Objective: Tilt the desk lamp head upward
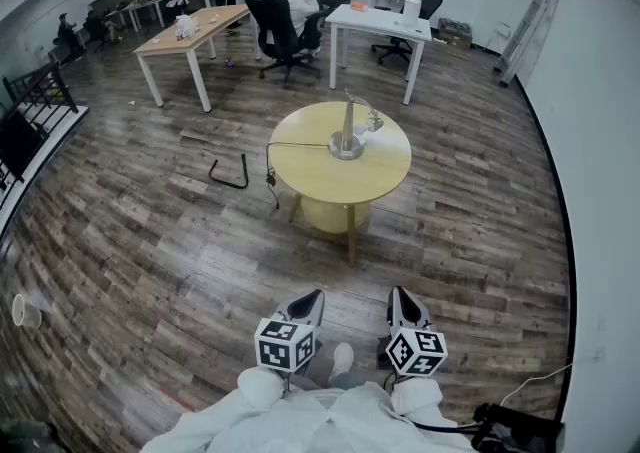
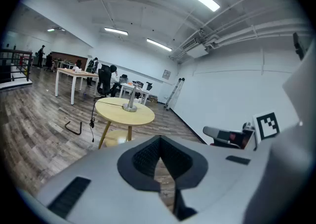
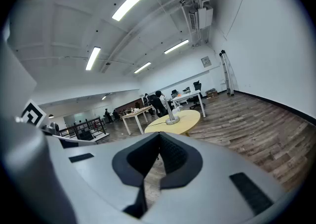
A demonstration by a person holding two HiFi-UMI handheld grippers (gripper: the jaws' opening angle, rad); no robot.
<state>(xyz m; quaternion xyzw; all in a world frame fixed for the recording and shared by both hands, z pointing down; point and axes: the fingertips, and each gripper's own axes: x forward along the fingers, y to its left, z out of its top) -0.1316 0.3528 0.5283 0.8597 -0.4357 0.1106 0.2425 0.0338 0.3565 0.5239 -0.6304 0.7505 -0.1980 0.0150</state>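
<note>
A silver desk lamp (image 1: 346, 137) stands on a round yellow table (image 1: 300, 156) in the middle of the room, its small head (image 1: 373, 121) hanging low to the right of the upright post. Both grippers are held close to my body, well short of the table and touching nothing. My left gripper (image 1: 312, 298) and my right gripper (image 1: 399, 295) are shut and empty. The left gripper view has the lamp (image 2: 131, 102) far beyond the shut left gripper (image 2: 159, 140). Past the shut right gripper (image 3: 159, 135), the right gripper view shows the lamp (image 3: 171, 114) just as far off.
The lamp's black cable (image 1: 271, 177) hangs off the table's left edge. A black bent bar (image 1: 231, 175) lies on the wood floor to the left. Desks (image 1: 190, 36), office chairs and seated people fill the back. A ladder (image 1: 528, 26) leans on the right wall; a railing (image 1: 40, 91) is at left.
</note>
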